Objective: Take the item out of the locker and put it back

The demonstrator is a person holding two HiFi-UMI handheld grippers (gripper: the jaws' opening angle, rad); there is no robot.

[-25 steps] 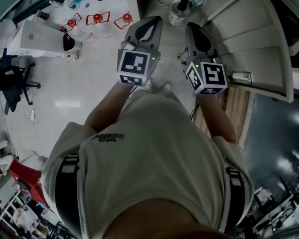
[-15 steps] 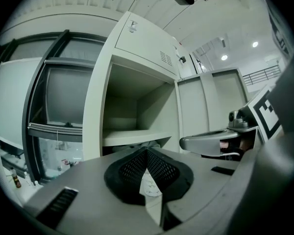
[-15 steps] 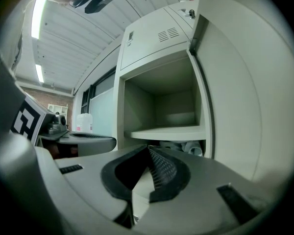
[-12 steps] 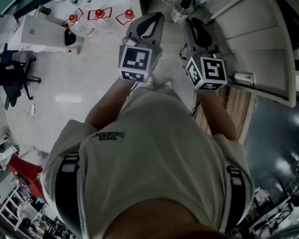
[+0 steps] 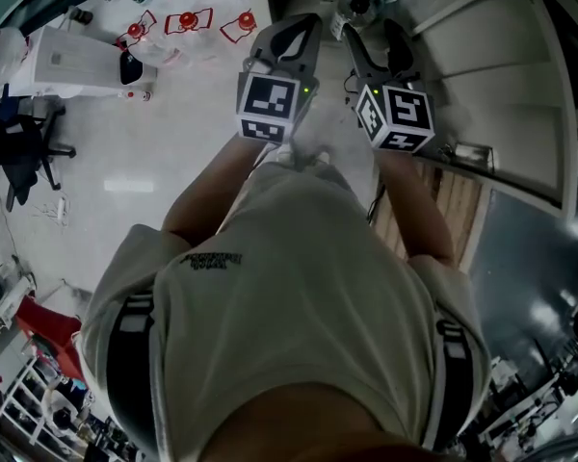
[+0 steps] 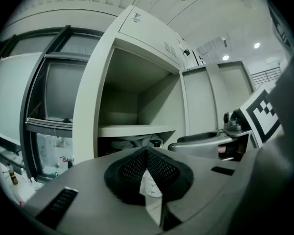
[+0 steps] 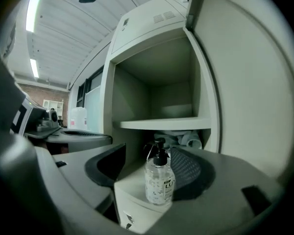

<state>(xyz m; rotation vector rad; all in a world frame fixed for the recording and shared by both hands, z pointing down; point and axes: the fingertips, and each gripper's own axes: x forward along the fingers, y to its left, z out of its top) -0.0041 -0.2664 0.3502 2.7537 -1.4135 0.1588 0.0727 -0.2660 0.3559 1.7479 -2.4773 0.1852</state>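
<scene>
Right claw [image 7: 150,154] just opened wide around the bottle [image 7: 159,181] at the locker's [image 7: 132,94] front edge; left claw [image 6: 147,153] is closed.

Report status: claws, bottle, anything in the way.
Left claw shut. Right claw has just been opening, jaws apart. Pump bottle stands upright between them on the locker's lower shelf. Nothing blocking it.
</scene>
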